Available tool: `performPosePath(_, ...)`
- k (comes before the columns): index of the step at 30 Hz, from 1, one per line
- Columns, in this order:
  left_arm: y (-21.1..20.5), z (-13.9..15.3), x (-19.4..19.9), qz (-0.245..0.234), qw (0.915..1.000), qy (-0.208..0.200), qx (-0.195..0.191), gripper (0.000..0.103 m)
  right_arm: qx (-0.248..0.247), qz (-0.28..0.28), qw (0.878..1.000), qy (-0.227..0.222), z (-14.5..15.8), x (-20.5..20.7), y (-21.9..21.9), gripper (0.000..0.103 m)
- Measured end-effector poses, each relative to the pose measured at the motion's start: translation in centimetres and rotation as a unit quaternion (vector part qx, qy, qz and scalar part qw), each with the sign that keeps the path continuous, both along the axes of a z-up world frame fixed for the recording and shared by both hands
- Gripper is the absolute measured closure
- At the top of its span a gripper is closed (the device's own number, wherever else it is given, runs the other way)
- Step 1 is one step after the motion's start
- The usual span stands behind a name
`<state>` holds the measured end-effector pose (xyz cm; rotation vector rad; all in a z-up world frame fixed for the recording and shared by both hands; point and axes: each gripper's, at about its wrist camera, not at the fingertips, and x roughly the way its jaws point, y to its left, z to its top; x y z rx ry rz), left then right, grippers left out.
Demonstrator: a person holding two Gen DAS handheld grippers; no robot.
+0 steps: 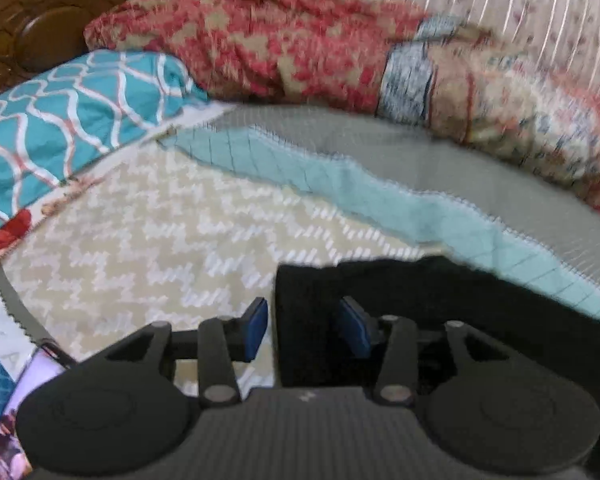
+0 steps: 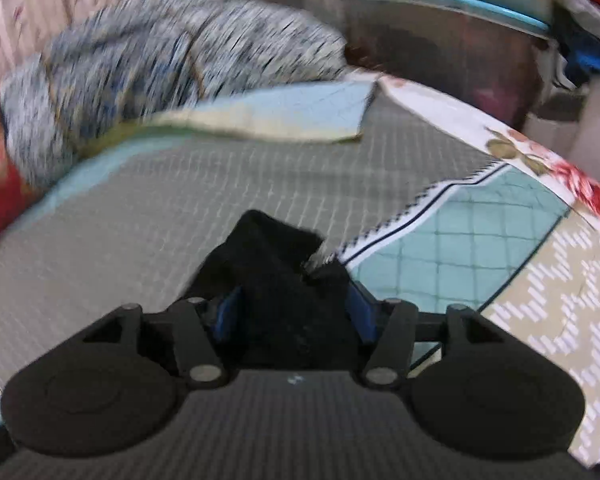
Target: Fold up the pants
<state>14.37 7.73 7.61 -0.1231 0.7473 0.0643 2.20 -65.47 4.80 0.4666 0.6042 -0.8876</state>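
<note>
The black pants (image 1: 440, 300) lie on the quilted bed cover, and a folded edge of them runs between the blue pads of my left gripper (image 1: 305, 329). The left pad (image 1: 256, 328) stands a little apart from the cloth, so this gripper is open. In the right wrist view a bunched end of the black pants (image 2: 276, 280) rises between the pads of my right gripper (image 2: 295, 316). The blue inner faces of both pads show beside the cloth, so this gripper looks open around it. Both views are blurred.
The bed cover has a beige zigzag patch (image 1: 160, 232), a pale teal strip (image 1: 380, 196) and a grey quilted area (image 2: 160, 208). A red patterned bundle (image 1: 280, 32), a teal pillow (image 1: 60, 120) and a grey-blue bundle (image 2: 140, 68) lie along the far side. The bed's edge (image 2: 540, 160) curves at right.
</note>
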Motion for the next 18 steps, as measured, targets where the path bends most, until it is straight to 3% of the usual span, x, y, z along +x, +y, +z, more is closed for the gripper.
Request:
performPosePath(3, 0.7, 1.9, -1.2, -0.024, 0.9988, -0.037, 0.019, 0.054, 0.028, -0.021, 0.998, -0.06, 1.0, -1.7, -0.6, 0.041)
performPosePath(7, -0.3, 3.0, -0.3, -0.093, 0.9877, -0.065, 0.108, 0.053, 0.059, -0.029, 0.993, -0.094, 1.8, -2.6, -1.0, 0.041)
performPosePath(8, -0.7, 3.1, 0.1, -0.113, 0.9834, -0.074, 0.121, 0.048, 0.063, -0.027, 0.993, -0.099, 1.9, -2.8, -0.9, 0.041)
performPosePath(11, -2.9, 2.7, 1.7, -0.184, 0.9684, -0.084, 0.146, 0.027, 0.083, -0.016, 0.991, -0.102, 1.6, -2.6, -0.7, 0.041)
performPosePath(15, -6.4, 0.8, 4.2, -0.252, 0.9493, -0.069, 0.175, 0.027, 0.115, -0.003, 0.99, -0.083, 1.4, -1.2, 0.1, 0.041)
performPosePath(18, -8.1, -0.6, 4.9, -0.286, 0.9416, -0.055, 0.17, 0.027, 0.121, -0.001, 0.991, -0.064, 1.1, 0.3, 0.3, 0.04)
